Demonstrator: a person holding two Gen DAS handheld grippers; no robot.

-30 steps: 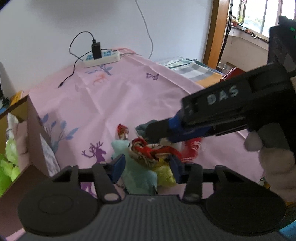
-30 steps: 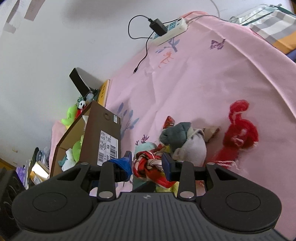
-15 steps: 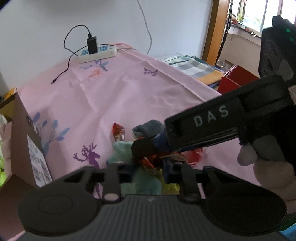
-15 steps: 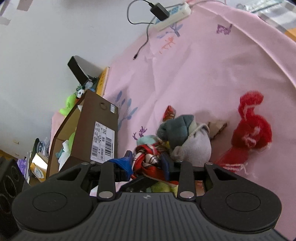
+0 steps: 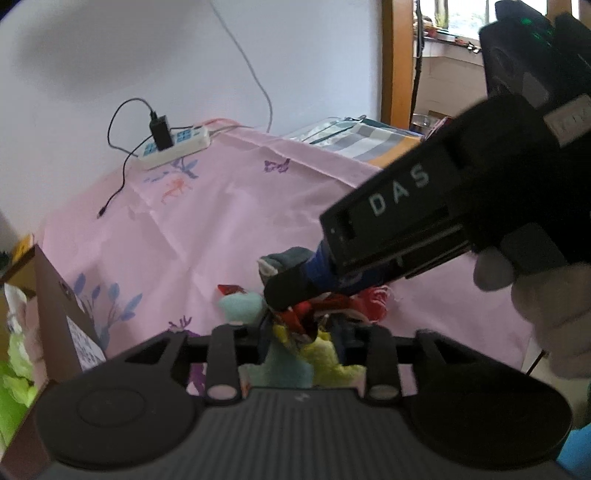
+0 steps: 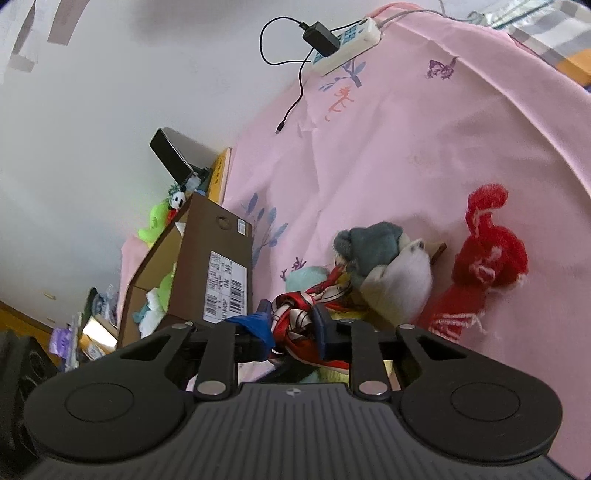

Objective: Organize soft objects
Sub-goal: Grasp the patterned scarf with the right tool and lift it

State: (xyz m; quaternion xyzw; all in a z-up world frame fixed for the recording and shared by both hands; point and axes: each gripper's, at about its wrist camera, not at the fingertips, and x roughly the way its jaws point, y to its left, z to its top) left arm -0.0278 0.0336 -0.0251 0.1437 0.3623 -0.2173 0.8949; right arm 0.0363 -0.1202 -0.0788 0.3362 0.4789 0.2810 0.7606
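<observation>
On the pink bench (image 6: pixel 424 155), right hand-held gripper (image 6: pixel 291 325) pinching the red patterned scarf (image 6: pixel 295 317) at the pile's near edge. Left hand-held gripper (image 5: pixel 303 336) opening, straddling the same scarf from the front. Brown box (image 6: pixel 207 266) sitting off to the left, nearer the left hand. Probably scarf goes there next.

— What's the surface?
— Pink printed cloth (image 6: pixel 424 155) over a flat top, deer and butterfly motifs.
— Lying on it?
— White power strip (image 6: pixel 347 40) at the far edge, black charger (image 6: pixel 320 33) plugged in. Red yarn toy (image 6: pixel 484 254) off right. Grey-and-white plush (image 6: pixel 388 258) beside a teal plush (image 5: pixel 240 306). Brown cardboard box (image 6: pixel 210 266) at the left edge.
</observation>
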